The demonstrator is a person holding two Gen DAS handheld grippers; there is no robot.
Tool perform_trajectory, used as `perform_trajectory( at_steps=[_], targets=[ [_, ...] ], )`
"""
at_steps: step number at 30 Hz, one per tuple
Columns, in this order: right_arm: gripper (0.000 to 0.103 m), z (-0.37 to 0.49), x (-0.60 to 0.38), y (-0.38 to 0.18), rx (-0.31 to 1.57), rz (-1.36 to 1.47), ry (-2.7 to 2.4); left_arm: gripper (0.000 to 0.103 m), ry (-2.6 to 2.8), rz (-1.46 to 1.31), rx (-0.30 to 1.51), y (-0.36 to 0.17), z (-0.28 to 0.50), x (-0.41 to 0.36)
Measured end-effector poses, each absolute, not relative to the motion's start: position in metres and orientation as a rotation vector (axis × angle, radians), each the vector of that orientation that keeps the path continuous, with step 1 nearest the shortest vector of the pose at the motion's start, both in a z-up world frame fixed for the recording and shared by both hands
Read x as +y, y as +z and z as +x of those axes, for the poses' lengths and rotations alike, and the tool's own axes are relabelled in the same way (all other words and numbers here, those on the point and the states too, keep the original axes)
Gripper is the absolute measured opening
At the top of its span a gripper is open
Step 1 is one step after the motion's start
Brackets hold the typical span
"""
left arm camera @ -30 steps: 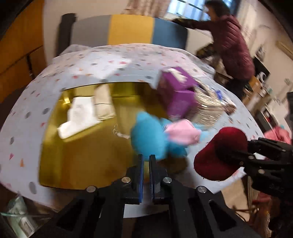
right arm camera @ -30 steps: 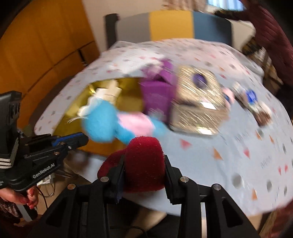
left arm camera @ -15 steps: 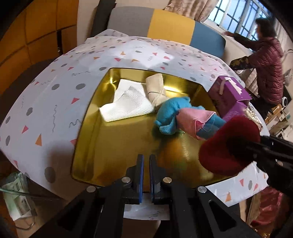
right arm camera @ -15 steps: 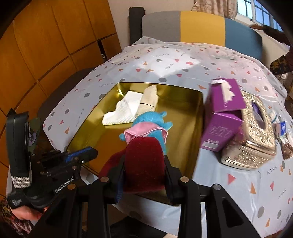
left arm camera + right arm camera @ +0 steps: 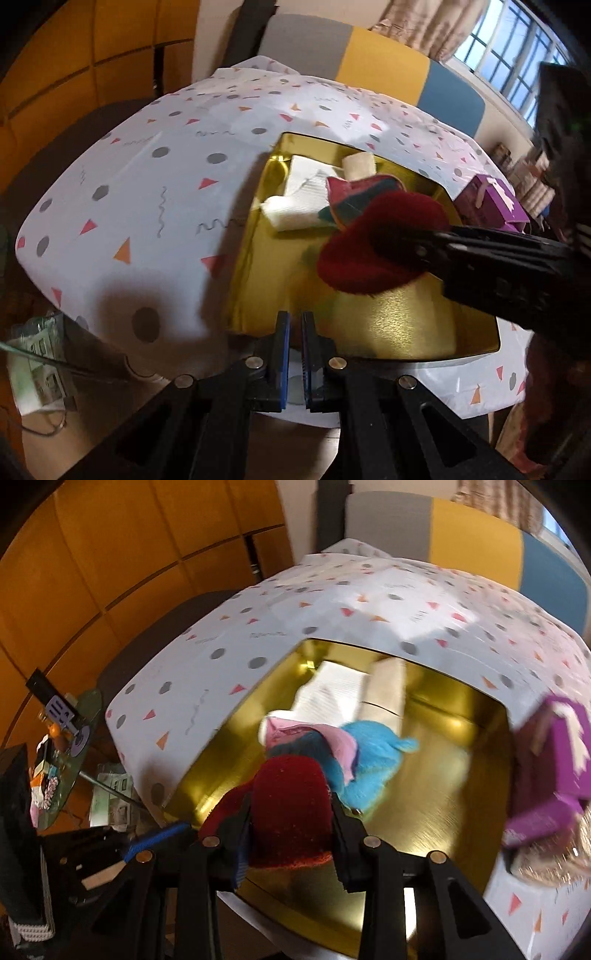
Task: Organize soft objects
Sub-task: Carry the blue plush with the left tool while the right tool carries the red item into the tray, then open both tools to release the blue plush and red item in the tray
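A gold tray [image 5: 436, 812] [image 5: 406, 325] sits on the patterned tablecloth. In it lie a white cloth [image 5: 332, 694] [image 5: 306, 192], a beige roll [image 5: 386, 690] [image 5: 360, 166] and a blue plush with a pink cloth [image 5: 369, 753] [image 5: 347, 195]. My right gripper [image 5: 291, 805] is shut on a dark red plush [image 5: 291, 805] [image 5: 373, 243] and holds it over the tray's near left part. My left gripper [image 5: 294, 325] is shut and empty at the tray's near edge; it also shows in the right wrist view [image 5: 159, 838].
A purple tissue box [image 5: 554, 760] [image 5: 491, 203] stands right of the tray, with a glittery box [image 5: 554, 860] beside it. A striped chair back [image 5: 351, 51] is beyond the table. A glass side table with clutter [image 5: 55, 760] stands at the left.
Both grippers have shifted left along the table. The right gripper has carried the red plush forward over the tray. The left gripper stays shut.
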State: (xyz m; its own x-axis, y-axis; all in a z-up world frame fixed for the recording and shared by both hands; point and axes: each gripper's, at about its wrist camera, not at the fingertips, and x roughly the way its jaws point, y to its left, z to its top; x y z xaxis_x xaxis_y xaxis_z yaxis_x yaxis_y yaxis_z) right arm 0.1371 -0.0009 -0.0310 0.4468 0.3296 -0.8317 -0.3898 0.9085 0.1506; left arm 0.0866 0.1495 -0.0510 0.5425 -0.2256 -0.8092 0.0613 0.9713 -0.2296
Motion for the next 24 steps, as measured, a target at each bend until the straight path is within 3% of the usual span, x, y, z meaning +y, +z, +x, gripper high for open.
perform_trajectory(
  at_steps=[16, 24],
  targets=[
    [0.037, 0.156, 0.059, -0.070, 1.073, -0.210, 0.550, 0.005, -0.125, -0.288, 0.979, -0.054, 0.073, 0.181],
    [0.045, 0.142, 0.058, -0.068, 1.059, -0.180, 0.608, 0.007, -0.108, -0.304, 0.970, -0.053, 0.071, 0.184]
  ],
)
